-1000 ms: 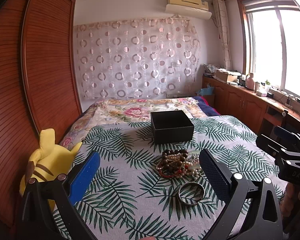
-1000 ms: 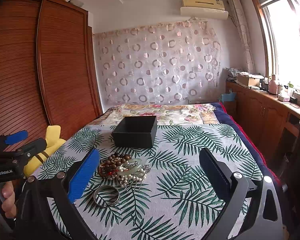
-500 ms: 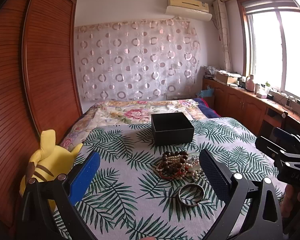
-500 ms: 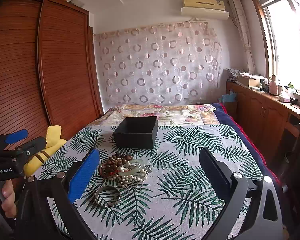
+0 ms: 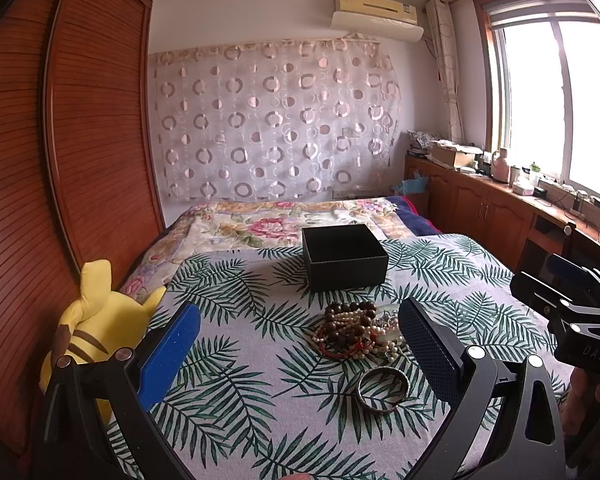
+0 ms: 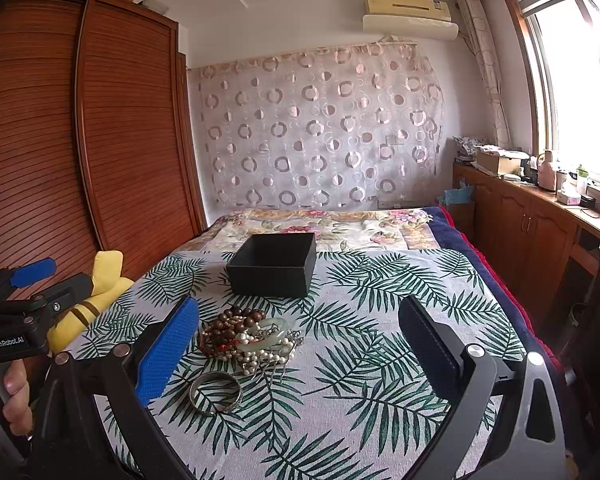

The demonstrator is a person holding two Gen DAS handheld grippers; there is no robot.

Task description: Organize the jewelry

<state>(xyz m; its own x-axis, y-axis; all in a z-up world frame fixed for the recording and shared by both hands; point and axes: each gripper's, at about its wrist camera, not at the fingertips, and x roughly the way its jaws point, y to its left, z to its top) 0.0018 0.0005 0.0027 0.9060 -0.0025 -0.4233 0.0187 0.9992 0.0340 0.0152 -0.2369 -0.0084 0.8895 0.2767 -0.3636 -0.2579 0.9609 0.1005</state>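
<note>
A pile of bead jewelry [image 5: 356, 334] lies on the leaf-print bedspread [image 5: 240, 320], with a metal bangle [image 5: 382, 390] in front of it. An open black box [image 5: 344, 258] stands behind the pile. My left gripper [image 5: 300, 340] is open and empty, held above the bed short of the pile. In the right wrist view the pile [image 6: 248, 336], a pale green bangle [image 6: 266, 336], the metal bangle [image 6: 215, 394] and the box [image 6: 274, 264] lie left of centre. My right gripper [image 6: 300, 340] is open and empty.
A yellow plush toy [image 5: 96, 324] lies at the bed's left edge against the wooden wardrobe [image 5: 60, 180]. Wooden cabinets [image 5: 492, 212] run along the right under the window. The other gripper shows at each view's side: the right one [image 5: 572, 312], the left one [image 6: 24, 304].
Both views have crept slightly forward and tilted a little; the jewelry, bangle and box lie as before. Both grippers stay open.
</note>
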